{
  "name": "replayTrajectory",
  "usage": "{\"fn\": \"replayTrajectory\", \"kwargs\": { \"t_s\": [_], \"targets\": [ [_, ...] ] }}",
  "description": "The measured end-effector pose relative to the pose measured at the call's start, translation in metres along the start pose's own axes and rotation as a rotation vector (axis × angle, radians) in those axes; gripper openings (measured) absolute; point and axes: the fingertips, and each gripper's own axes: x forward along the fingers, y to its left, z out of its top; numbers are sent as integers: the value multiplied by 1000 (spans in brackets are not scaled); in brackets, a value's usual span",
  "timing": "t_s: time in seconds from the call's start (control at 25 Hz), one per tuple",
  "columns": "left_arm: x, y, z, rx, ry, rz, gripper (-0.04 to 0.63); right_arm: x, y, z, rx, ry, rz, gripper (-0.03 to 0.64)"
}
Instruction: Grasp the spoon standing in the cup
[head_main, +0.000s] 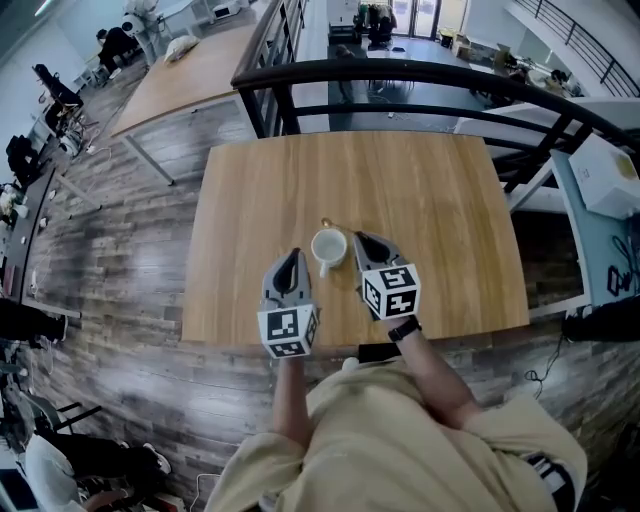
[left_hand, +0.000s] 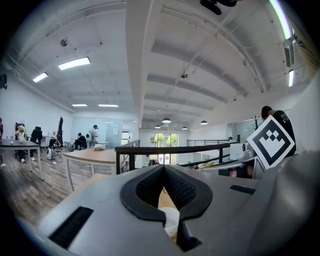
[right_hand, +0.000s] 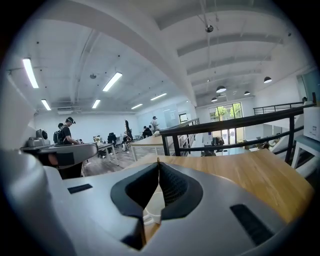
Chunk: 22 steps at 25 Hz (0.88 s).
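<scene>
A white cup (head_main: 329, 248) stands on the wooden table (head_main: 430, 200), near the front edge. A thin gold spoon handle (head_main: 326, 224) sticks up from its far rim. My left gripper (head_main: 293, 255) lies just left of the cup with its jaws shut and nothing between them. Just right of the cup, my right gripper (head_main: 360, 238) is also shut and empty. Each gripper view shows the cup low behind the closed jaws: cup (left_hand: 170, 220) behind the left gripper (left_hand: 163, 166), cup (right_hand: 152, 204) behind the right gripper (right_hand: 158, 163). Neither gripper touches the spoon.
A black railing (head_main: 400, 72) runs past the table's far edge. A second long table (head_main: 190, 75) stands at the back left. On a side table at the right sits a white box (head_main: 610, 178). The person's lap presses against the front edge.
</scene>
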Motion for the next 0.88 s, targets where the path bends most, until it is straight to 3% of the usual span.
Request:
{"fn": "replayTrajectory", "kwargs": {
  "t_s": [0.88],
  "targets": [
    [-23, -14, 81, 57, -145, -4, 5, -73, 2, 106, -75, -274, -34, 17]
  ]
}}
